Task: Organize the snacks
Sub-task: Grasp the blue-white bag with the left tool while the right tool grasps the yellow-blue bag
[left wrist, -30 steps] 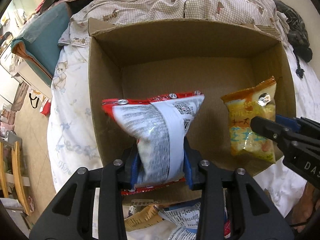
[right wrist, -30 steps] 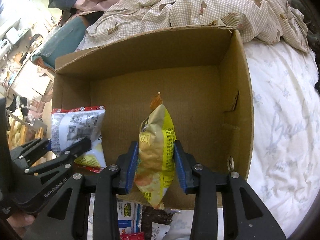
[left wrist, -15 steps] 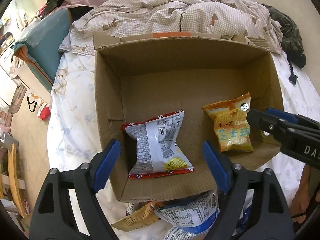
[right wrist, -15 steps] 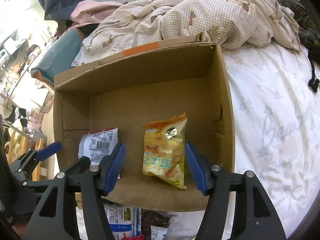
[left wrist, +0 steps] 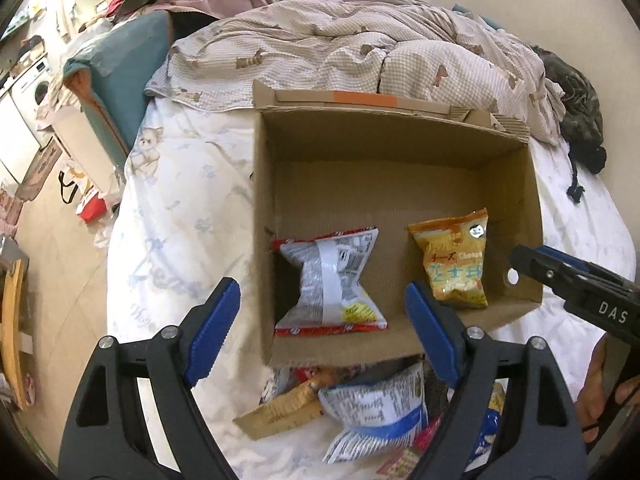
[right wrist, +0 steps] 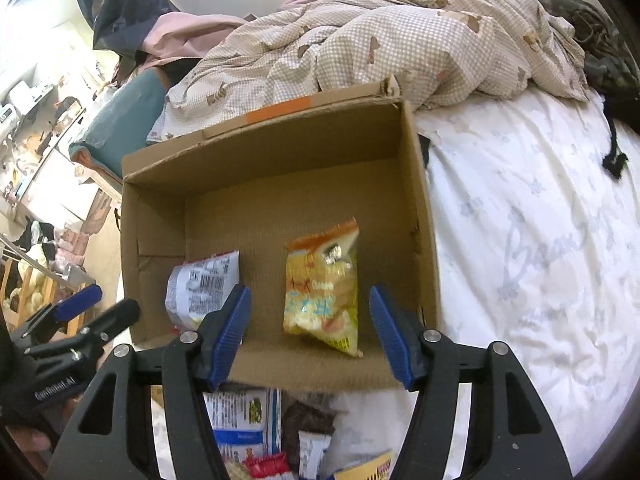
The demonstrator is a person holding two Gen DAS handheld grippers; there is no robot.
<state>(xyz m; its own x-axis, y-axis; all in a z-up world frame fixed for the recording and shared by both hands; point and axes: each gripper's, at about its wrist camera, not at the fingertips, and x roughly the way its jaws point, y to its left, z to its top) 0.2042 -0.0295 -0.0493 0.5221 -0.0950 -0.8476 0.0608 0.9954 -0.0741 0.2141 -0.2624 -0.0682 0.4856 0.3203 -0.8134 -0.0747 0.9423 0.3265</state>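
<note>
An open cardboard box [left wrist: 400,152] [right wrist: 280,140] lies on a white bed. Inside it lie a red-and-silver snack bag [left wrist: 330,286] [right wrist: 202,286] at the left and a yellow-orange snack bag [left wrist: 456,260] [right wrist: 322,288] at the right. My left gripper [left wrist: 320,320] is open and empty, above the box's near wall. My right gripper [right wrist: 310,328] is open and empty, above the near wall by the yellow bag. Several loose snack packets [left wrist: 372,408] [right wrist: 248,420] lie on the bed in front of the box.
A checked quilt [left wrist: 360,48] [right wrist: 380,40] is bunched behind the box. A dark garment [left wrist: 576,92] lies at the far right. A teal cushion [left wrist: 120,68] stands at the bed's left edge, with floor clutter beyond it.
Both grippers opened and dropped their bags into the box, the left the red-and-silver one, the right the yellow one. Both then pulled back and up from the box.
</note>
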